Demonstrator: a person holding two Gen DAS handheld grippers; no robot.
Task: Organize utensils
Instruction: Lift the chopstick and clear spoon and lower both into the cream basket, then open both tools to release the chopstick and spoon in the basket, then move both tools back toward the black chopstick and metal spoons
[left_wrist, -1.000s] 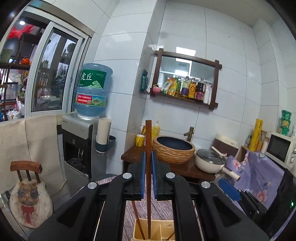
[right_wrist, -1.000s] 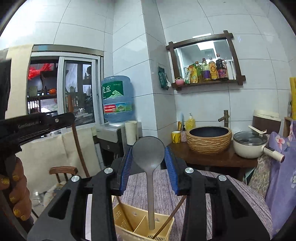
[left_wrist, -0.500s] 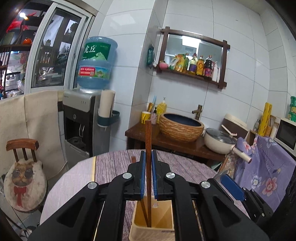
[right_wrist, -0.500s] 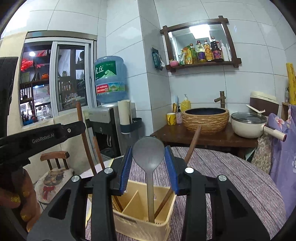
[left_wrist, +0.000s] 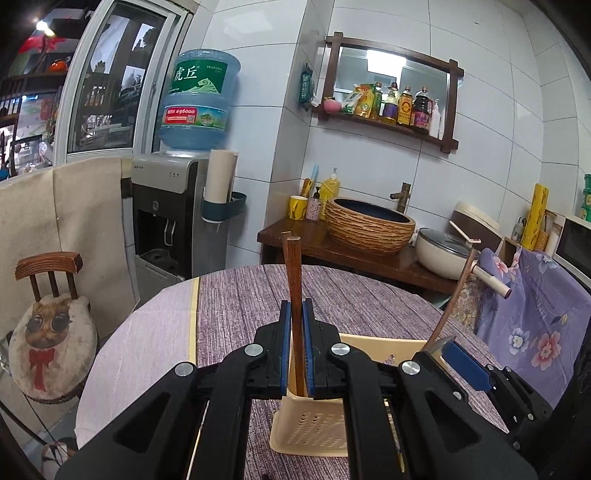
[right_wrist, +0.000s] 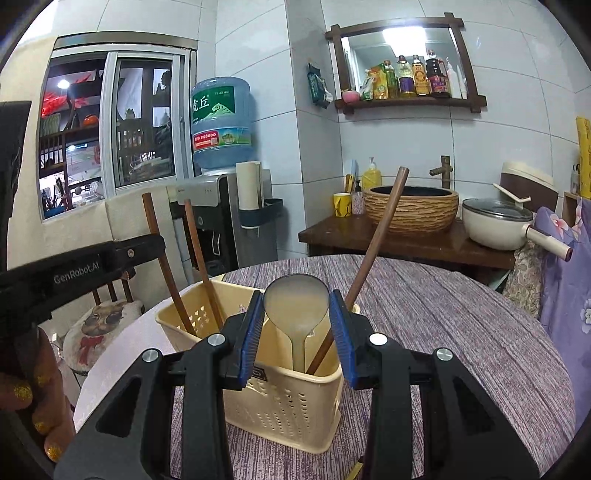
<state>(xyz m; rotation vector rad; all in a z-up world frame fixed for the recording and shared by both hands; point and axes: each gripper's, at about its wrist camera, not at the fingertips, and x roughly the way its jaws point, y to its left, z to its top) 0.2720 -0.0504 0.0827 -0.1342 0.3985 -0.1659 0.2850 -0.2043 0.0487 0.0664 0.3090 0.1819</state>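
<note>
A cream perforated utensil holder (right_wrist: 295, 402) stands on the round purple-clothed table (right_wrist: 443, 314); it also shows in the left wrist view (left_wrist: 317, 424). My left gripper (left_wrist: 296, 350) is shut on an upright brown wooden chopstick (left_wrist: 293, 280) whose lower end is inside the holder. My right gripper (right_wrist: 297, 332) is shut on a metal spoon (right_wrist: 296, 306), bowl up, handle down in the holder's right compartment. Another chopstick (right_wrist: 373, 243) leans in that compartment. Two chopsticks (right_wrist: 199, 266) stand in the left compartment.
The left gripper's body (right_wrist: 74, 273) and a hand are at the left of the right wrist view. Beyond the table are a water dispenser (left_wrist: 173, 221), a small chair (left_wrist: 51, 325), a counter with a woven basin (left_wrist: 369, 225) and a pot (left_wrist: 443, 251).
Both grippers have come down toward the table. The chopstick and the spoon have gone lower into the holder, which now looks larger and nearer.
</note>
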